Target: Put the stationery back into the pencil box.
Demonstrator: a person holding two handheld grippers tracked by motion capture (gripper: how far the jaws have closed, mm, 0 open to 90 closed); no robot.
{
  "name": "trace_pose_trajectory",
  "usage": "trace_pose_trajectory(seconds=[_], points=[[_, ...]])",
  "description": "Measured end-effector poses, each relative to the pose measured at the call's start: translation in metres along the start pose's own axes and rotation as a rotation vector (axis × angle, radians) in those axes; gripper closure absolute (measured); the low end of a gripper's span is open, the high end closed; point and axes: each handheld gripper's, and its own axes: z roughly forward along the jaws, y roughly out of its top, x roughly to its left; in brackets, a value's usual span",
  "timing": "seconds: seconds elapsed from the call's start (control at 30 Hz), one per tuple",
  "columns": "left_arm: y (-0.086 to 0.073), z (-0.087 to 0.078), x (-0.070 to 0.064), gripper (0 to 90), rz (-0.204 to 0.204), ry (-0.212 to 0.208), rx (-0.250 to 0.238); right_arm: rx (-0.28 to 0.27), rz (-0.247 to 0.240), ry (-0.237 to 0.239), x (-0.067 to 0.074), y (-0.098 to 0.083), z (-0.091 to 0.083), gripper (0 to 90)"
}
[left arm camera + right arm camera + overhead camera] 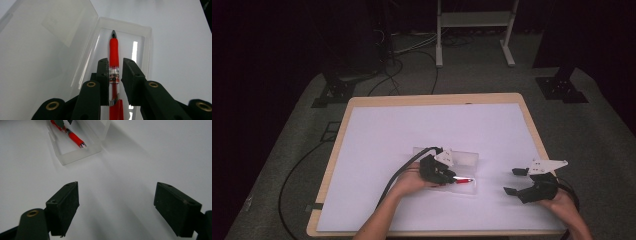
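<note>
A red pen (114, 50) lies lengthwise in the tray of an open clear plastic case (148, 37), its dark tip pointing away from me. My left gripper (115, 63) is shut on the pen's clear barrel, one pad on each side. In the high view, the left gripper (451, 176) is at the left end of the case (464, 190), with the pen (464, 180) sticking out to the right. My right gripper (512, 181) hovers to the right of the case, open and holding nothing. Its own view shows the right gripper (116, 195) above bare white table, with the pen (75, 138) and case (80, 155) farther off.
The case's clear lid (50, 37) lies folded back flat on the table beside the tray. A white sheet (437, 130) covers the wooden-edged table. Black cables trail on the grey floor at left, and a white stand (474, 30) is beyond the far edge.
</note>
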Motion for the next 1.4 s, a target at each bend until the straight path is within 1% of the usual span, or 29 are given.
trace_pose_trajectory(seconds=[0.1,0.33,0.53,0.57,0.67,0.77,0.83,0.87,1.07,1.23,1.33,1.4], points=[[0.000,-0.002,-0.001,74.2,-0.004,0.001,-0.004,0.001,-0.001,-0.003,0.001,0.000,-0.001,19.6],[-0.002,-0.010,-0.004,72.8,-0.005,0.018,-0.030,0.000,0.000,-0.005,0.001,0.000,0.000,19.5],[-0.006,-0.020,-0.004,71.0,-0.013,0.032,-0.045,-0.002,0.002,-0.008,0.001,0.000,-0.001,19.5],[-0.007,-0.023,-0.005,70.6,-0.019,0.037,-0.056,-0.002,0.002,-0.008,0.001,0.000,-0.001,19.5],[-0.008,-0.027,-0.005,69.7,-0.021,0.037,-0.064,-0.001,0.001,-0.009,0.001,0.000,-0.001,19.5],[-0.012,-0.033,-0.006,68.7,-0.031,0.044,-0.081,0.000,0.003,-0.009,0.001,0.000,-0.001,19.4],[-0.013,-0.034,-0.006,68.4,-0.036,0.046,-0.081,0.000,0.003,-0.009,0.001,0.000,-0.001,19.4],[-0.016,-0.037,-0.007,68.0,-0.042,0.050,-0.094,0.001,0.002,-0.009,0.001,0.000,-0.001,19.4],[-0.023,-0.042,-0.007,65.7,-0.063,0.062,-0.107,0.004,0.000,-0.012,0.001,0.001,0.000,19.4],[-0.028,-0.047,-0.008,63.7,-0.086,0.073,-0.130,0.005,0.004,-0.014,0.001,0.000,0.000,19.3],[-0.031,-0.050,-0.009,62.8,-0.096,0.076,-0.133,0.006,0.003,-0.016,0.002,0.000,0.000,19.3],[-0.033,-0.053,-0.009,62.7,-0.092,0.081,-0.137,0.007,0.002,-0.016,0.002,0.000,0.000,19.2]])
